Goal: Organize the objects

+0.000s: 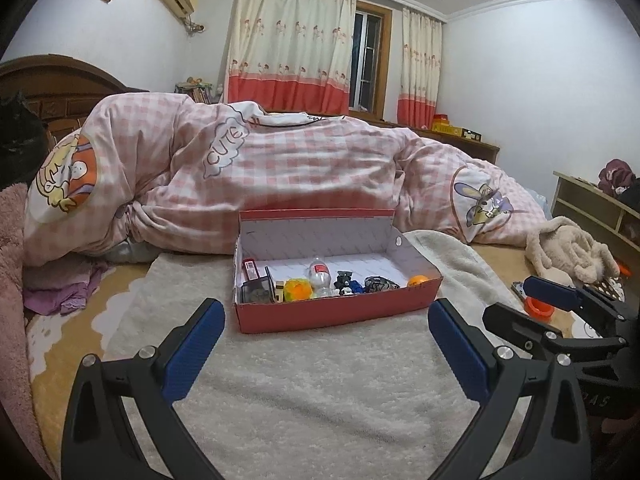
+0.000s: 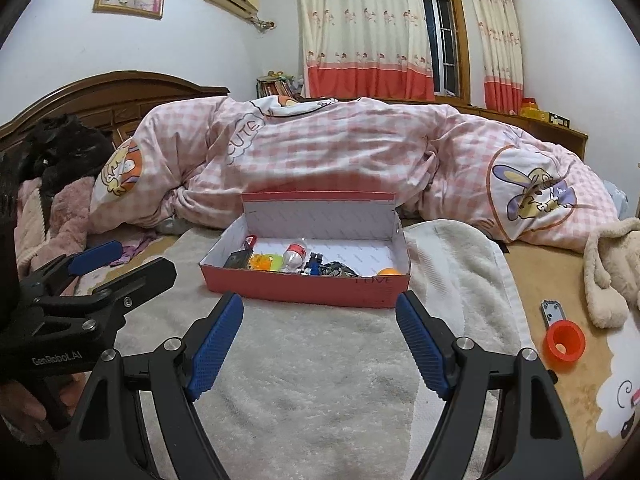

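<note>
left wrist view: the left gripper [image 1: 326, 318] hovers over the white towel [image 1: 320, 380] with fingers spread and nothing between them. the right gripper [image 2: 320, 314] is likewise spread and empty. just beyond both sits the open red box [image 1: 336, 314] holding small objects; an orange cup [image 2: 564, 345] lies far right.
</note>
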